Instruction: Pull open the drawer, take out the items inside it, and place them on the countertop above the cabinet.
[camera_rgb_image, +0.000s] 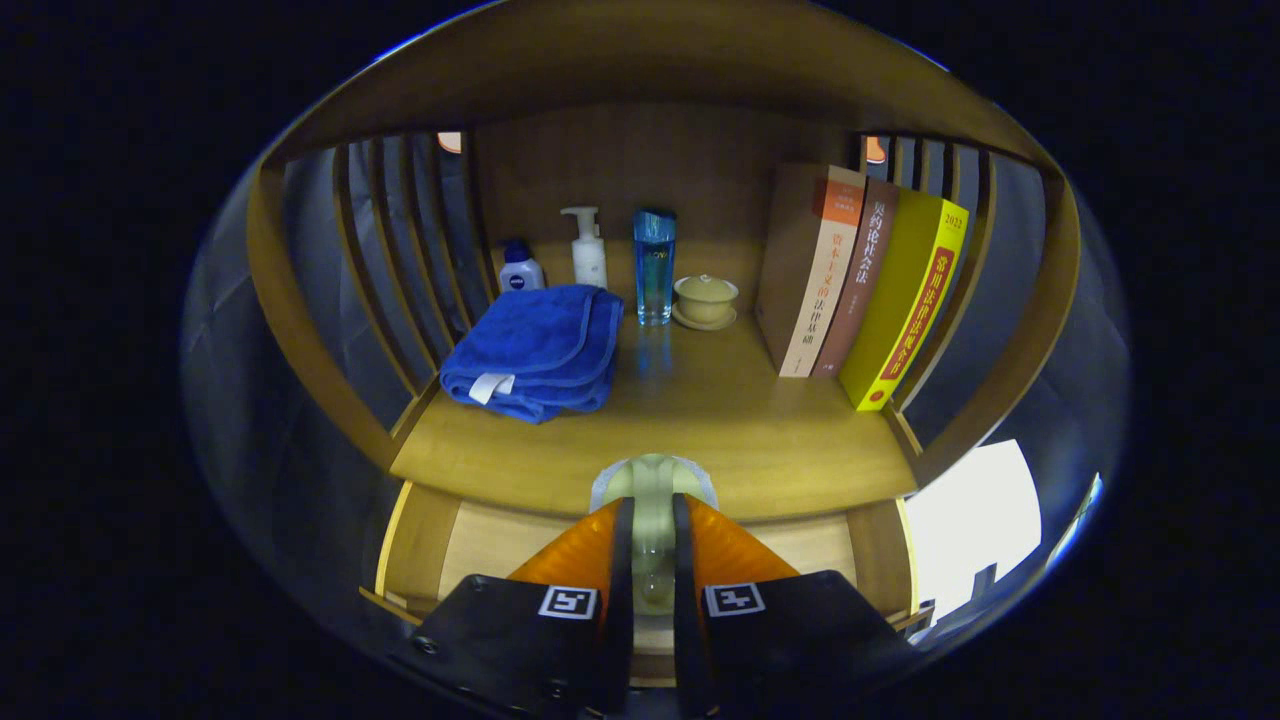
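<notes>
My gripper (652, 505) is shut on a pale, see-through greenish item (652, 474), a small bottle or cup whose rounded top sticks out just past the fingertips. Both fingers press on its sides. It hangs at the front edge of the wooden countertop (720, 430), above the pulled-open drawer (480, 545), whose light wood floor shows on either side of the fingers. What else lies in the drawer is hidden behind the gripper.
On the countertop, a folded blue towel (535, 350) lies left. Behind it stand a small blue-capped bottle (520, 268), a white pump bottle (588, 248), a blue glass (654, 265) and a lidded tan cup (706, 298). Three books (860, 280) lean right. Slatted walls close both sides.
</notes>
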